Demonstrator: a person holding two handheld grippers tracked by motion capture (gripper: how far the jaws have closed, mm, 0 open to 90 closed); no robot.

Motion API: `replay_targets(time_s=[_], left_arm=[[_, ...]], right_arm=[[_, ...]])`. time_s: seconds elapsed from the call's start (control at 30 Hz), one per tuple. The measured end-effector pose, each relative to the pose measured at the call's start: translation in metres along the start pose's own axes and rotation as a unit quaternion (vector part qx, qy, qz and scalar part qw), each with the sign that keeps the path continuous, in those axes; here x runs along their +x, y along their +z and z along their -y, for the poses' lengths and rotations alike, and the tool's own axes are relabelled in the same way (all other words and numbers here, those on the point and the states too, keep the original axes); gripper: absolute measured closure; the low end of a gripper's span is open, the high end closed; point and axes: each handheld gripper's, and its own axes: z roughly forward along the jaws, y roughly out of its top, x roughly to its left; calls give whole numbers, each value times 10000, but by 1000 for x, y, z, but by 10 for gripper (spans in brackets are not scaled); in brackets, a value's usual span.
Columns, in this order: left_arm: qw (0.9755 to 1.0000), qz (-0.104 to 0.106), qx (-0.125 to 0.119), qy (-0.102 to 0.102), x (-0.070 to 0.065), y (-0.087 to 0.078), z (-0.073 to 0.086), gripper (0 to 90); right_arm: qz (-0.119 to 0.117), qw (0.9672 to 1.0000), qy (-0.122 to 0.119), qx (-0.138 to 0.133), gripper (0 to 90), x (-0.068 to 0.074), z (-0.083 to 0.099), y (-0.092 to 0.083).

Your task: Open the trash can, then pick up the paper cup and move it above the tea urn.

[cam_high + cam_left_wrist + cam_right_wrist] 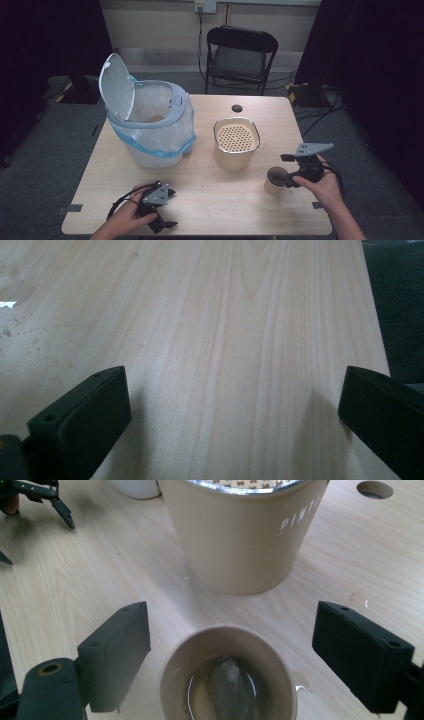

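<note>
Two grippers are in play, and by the look of things the work has barely started: nothing is lifted, nothing is gripped.

At the near left of the table (210, 200), the left gripper (159, 206) rests low over bare wood in the person's left hand (125, 217). Its own view shows both jaws spread wide with only tabletop between them, so it is idle.

Further back on the left stands a white bin (150, 125) lined with a bag, its lid tipped up. A beige canister (236, 142) with a perforated insert sits near the table's middle.

To the right of that, near the front edge, is the paper cup (275, 181), upright, holding a tea bag (227, 680) in murky liquid. The right gripper (290, 171), held in the right hand (322, 187), sits just beside the cup on its right. In the right gripper view the jaws stand well apart, one to each side of the cup's (227, 675) rim and slightly above it, touching nothing; the canister (240, 535) rises just beyond.

My judgement is that the approach is nearly finished, while the grasp itself, and whatever emptying into the canister or bin may follow, all remain to be done.
</note>
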Motion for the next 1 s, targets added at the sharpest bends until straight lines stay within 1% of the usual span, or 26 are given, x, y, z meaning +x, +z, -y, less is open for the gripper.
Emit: replay_targets(time_s=[0.07, 0.13, 0.23, 0.33, 0.43, 0.5, 0.67, 0.8, 0.87, 1.0], left_arm=[[10000, 1, 0, 0, 0, 0, 0, 0], [10000, 0, -1, -3, 0, 0, 0, 0], [10000, 2, 1, 1, 0, 0, 0, 0], [10000, 1, -1, 0, 0, 0, 0, 0], [10000, 1, -2, -1, 0, 0, 0, 0], [10000, 1, -1, -2, 0, 0, 0, 0], [10000, 0, -4, -2, 0, 0, 0, 0], [10000, 1, -4, -1, 0, 0, 0, 0], [10000, 1, -1, 1, 0, 0, 0, 0], [10000, 0, -3, -1, 0, 0, 0, 0]], right_arm=[[47, 10000, 26, -1, 149, -1, 5, -1], [24, 10000, 67, -46, 149, -1, 10, -1], [73, 9999, 61, -66, 149, -1, 16, -3], [73, 9999, 106, -93, 149, 0, 20, -5], [160, 9999, 40, -39, 149, 1, 24, -7], [191, 9998, 16, -79, 149, 0, 25, -7], [246, 9996, 80, -106, 149, -1, 30, -6], [289, 9992, 167, -225, 147, -3, 34, -6], [305, 9991, 160, -226, 147, -3, 35, -5], [266, 9990, 209, -277, 147, -3, 39, -2]])
